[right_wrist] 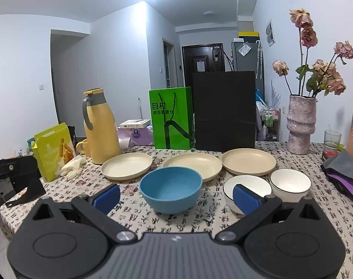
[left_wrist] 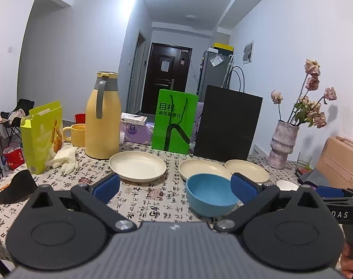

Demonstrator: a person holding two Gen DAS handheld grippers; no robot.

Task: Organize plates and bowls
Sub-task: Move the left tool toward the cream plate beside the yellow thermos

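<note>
- The left gripper [left_wrist: 175,187] fills the bottom of the left wrist view; its blue-padded fingers [left_wrist: 106,187] stand wide apart with nothing between them but tablecloth.
- The right gripper [right_wrist: 176,196] fills the bottom of the right wrist view, its blue pads [right_wrist: 245,198] likewise spread and holding nothing.
- The blue bowl [right_wrist: 170,188] sits upright on the table [right_wrist: 199,220], at lower centre of the right wrist view, just beyond the spread fingers; in the left wrist view it lies right of centre, beside the right-hand pad.
- Two white bowls with dark rims sit at lower right of the right wrist view: the nearer white bowl [right_wrist: 245,187] partly behind the right-hand pad, the farther white bowl [right_wrist: 290,183] just beside it, to its right.
- Three cream plates lie in a row across the middle of the right wrist view, behind the bowls: the left plate [right_wrist: 126,166], the middle plate [right_wrist: 192,164] and the right plate [right_wrist: 248,161].
- Behind the plates stand a yellow thermos jug [right_wrist: 101,125] at centre left, a green paper bag [right_wrist: 170,117] and a black paper bag [right_wrist: 224,111] at centre.
- A pinkish vase [right_wrist: 301,124] of dried roses stands at the right edge.
- A yellow-green carton [right_wrist: 53,151] and white gloves [right_wrist: 73,166] lie at left.
</note>
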